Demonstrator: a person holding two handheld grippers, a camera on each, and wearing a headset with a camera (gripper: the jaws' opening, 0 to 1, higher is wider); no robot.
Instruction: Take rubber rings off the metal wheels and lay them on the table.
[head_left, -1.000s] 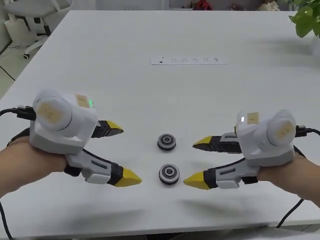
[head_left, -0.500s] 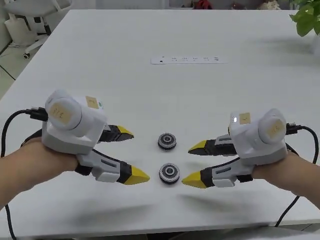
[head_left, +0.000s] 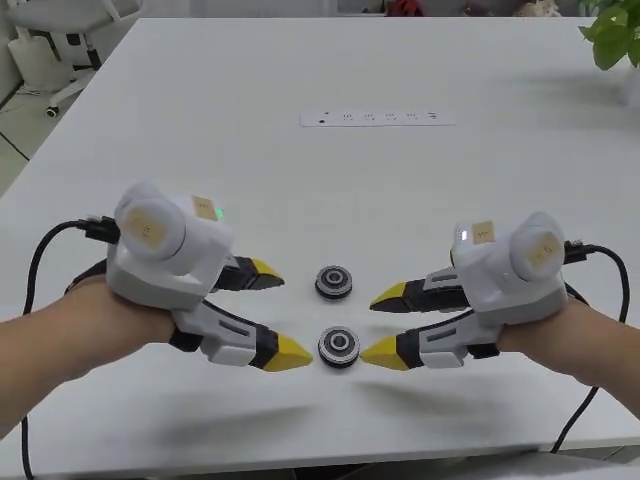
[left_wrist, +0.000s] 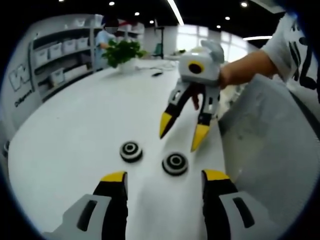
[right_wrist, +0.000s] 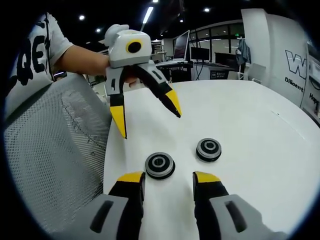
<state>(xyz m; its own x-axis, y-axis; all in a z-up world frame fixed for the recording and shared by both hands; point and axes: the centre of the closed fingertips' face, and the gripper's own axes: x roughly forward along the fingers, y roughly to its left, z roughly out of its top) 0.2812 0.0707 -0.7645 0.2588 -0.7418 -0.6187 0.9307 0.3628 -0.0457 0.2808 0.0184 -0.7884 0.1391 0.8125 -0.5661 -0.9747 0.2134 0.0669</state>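
On the white worktop (head_left: 300, 190) two metal wheels are lying flat, one behind the other, near each other but not touching: the near wheel (head_left: 339, 346) and the far wheel (head_left: 334, 282). Each is wearing a dark rubber ring (right_wrist: 148, 166) around its rim. Both pairs of tongs are pointing inward at the wheels from opposite sides, each held in a hand. The left tongs (head_left: 286, 312) are standing released, jaws spread wide and grasping nothing, with the lower yellow tip just beside the near wheel on its left. The right tongs (head_left: 374, 325) are likewise released and empty, their lower tip just beside the same wheel on its right, so the near wheel is sitting between the two tips. Whether either tip is touching the wheel or the worktop is not clear. Each gripper view is showing the near wheel just ahead of its own parted jaws, with the other tongs beyond. Farther back a white power strip (head_left: 376, 119) is lying across the worktop, and a green plant (head_left: 612, 35) is standing at the far right corner.
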